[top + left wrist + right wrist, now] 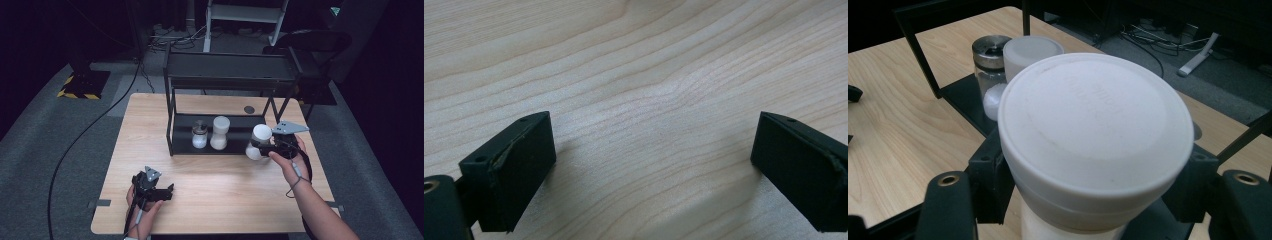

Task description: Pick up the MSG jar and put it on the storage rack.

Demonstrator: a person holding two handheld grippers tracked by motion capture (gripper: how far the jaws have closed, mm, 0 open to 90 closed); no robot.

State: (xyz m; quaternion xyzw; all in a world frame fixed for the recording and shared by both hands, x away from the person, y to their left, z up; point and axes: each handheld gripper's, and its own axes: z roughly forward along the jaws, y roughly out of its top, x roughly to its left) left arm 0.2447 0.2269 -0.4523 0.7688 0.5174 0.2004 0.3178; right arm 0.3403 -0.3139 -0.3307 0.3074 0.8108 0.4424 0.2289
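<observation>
the white lidded jar (259,142) sits pinched between the jaws of the right gripper (267,148), which press on its sides below the broad white lid (1095,125); it hangs just off the right front corner of the black shelf rack (172,122), above the wooden table (150,130). on the rack's lower tray stand a small glass jar with a metal cap (199,134) and, touching or just beside it, a second white jar (219,132). well apart, near the table's front left, the left gripper (162,192) rests low over bare wood, its jaws spread wide with nothing between them.
</observation>
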